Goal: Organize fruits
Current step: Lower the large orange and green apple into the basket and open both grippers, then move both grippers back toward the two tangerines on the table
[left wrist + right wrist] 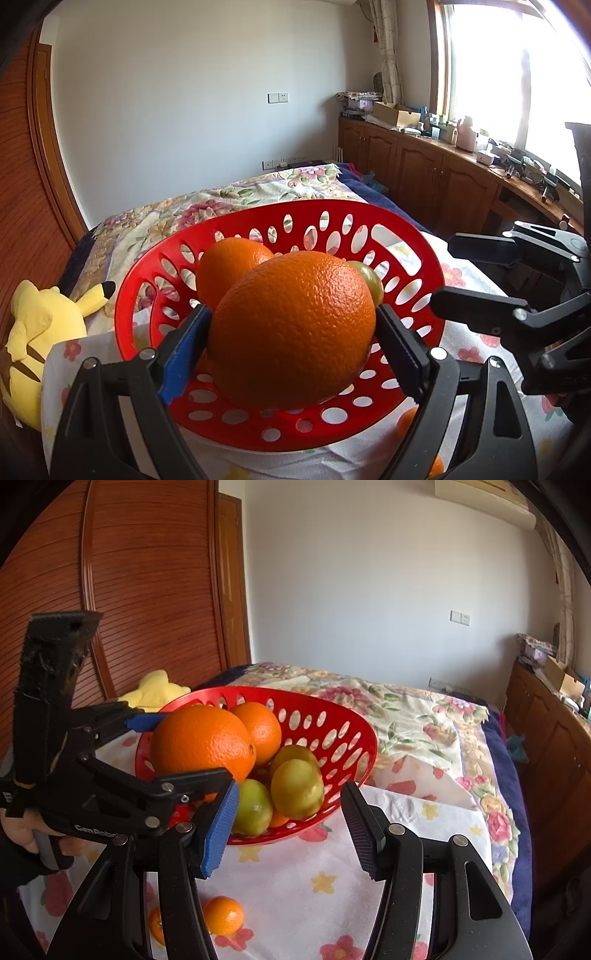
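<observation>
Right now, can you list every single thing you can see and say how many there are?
big round orange: one, orange, between the left gripper's pads over the red basket
second orange: one, orange, in the basket behind the big one
yellow-green round fruits: three, piled in the basket
small tangerines: two, orange, on the cloth in front of the basket
red plastic basket with oval holes: one, on the flowered cloth
flowered bedcover: one, white with pink flowers, under everything
yellow plush toy: one, beside the basket
wooden cabinets: brown row under the window
left gripper: black, blue pad, gripping the big orange
right gripper: black, open, empty
hand: one, holding the left gripper's handle
</observation>
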A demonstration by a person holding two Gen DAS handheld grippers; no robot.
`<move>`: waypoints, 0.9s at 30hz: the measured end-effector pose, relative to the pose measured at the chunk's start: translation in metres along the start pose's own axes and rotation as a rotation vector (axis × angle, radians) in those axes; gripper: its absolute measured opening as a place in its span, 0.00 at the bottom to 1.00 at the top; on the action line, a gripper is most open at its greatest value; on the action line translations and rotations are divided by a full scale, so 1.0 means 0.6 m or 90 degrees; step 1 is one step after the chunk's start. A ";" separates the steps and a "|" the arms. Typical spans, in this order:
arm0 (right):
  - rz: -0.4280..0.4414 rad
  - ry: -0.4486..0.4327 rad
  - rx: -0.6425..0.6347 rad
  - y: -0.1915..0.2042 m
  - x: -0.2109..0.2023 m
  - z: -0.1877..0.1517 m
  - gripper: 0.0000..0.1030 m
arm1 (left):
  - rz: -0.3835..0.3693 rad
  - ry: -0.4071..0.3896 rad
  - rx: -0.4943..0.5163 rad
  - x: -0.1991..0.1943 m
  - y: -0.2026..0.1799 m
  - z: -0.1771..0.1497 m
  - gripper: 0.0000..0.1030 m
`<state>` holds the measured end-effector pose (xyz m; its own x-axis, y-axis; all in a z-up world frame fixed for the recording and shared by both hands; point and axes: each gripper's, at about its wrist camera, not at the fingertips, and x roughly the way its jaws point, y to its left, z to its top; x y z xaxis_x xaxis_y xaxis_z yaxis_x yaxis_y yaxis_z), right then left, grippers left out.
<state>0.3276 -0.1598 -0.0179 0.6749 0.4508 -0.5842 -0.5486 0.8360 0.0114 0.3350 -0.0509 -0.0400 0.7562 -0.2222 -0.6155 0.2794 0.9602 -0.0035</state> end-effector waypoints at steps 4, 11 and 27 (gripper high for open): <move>0.001 0.001 -0.001 0.003 0.001 -0.002 0.57 | 0.003 0.006 -0.004 0.000 -0.002 0.000 0.86; 0.000 0.007 -0.001 0.008 -0.003 -0.012 0.58 | 0.006 -0.012 -0.015 -0.011 0.003 0.003 0.86; -0.002 0.002 0.020 0.025 -0.045 -0.031 0.58 | 0.001 -0.074 -0.021 -0.121 0.008 -0.050 0.86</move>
<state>0.2920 -0.1655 -0.0169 0.6749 0.4473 -0.5868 -0.5310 0.8467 0.0347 0.2639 -0.0250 -0.0188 0.8207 -0.2368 -0.5200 0.2598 0.9652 -0.0293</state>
